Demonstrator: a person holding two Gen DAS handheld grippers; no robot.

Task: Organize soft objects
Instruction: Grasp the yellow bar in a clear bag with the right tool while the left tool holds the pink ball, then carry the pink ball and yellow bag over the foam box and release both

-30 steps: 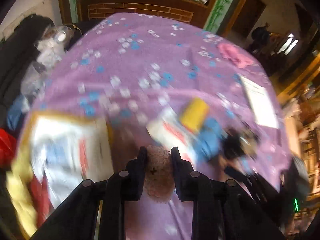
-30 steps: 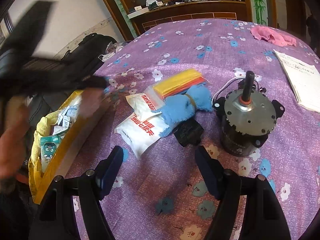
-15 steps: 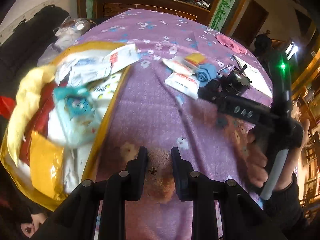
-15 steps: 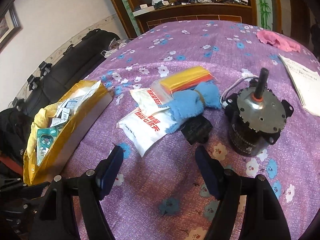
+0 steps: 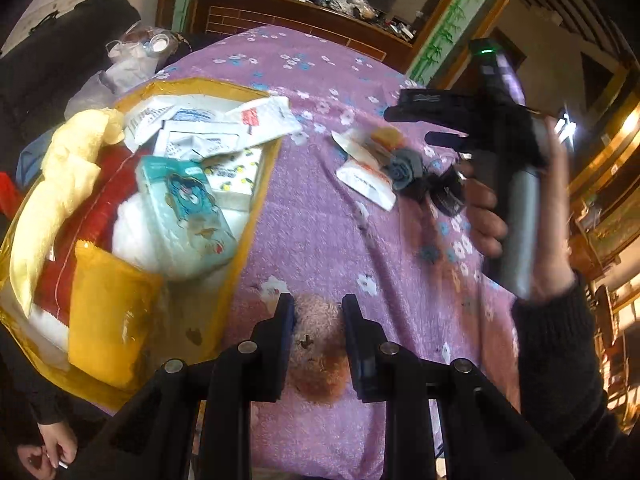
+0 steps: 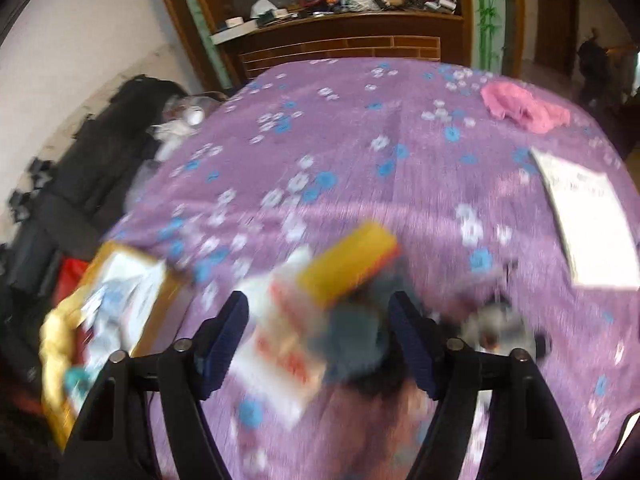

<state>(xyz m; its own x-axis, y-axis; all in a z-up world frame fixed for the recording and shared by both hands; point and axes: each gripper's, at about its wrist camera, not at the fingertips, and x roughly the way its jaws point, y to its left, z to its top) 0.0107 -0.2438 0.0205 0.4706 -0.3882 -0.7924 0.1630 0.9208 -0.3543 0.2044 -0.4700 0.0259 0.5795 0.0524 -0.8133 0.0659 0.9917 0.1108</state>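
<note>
Left wrist view: the left gripper [image 5: 318, 322] is squeezed tight on a fuzzy brown toy [image 5: 318, 340], just beside the yellow box [image 5: 256, 184]. I think the toy goes into that box next. Farther from the box, the right gripper [image 6: 320, 320] is closing over the blue cloth [image 6: 352, 336], not pinching yet
</note>
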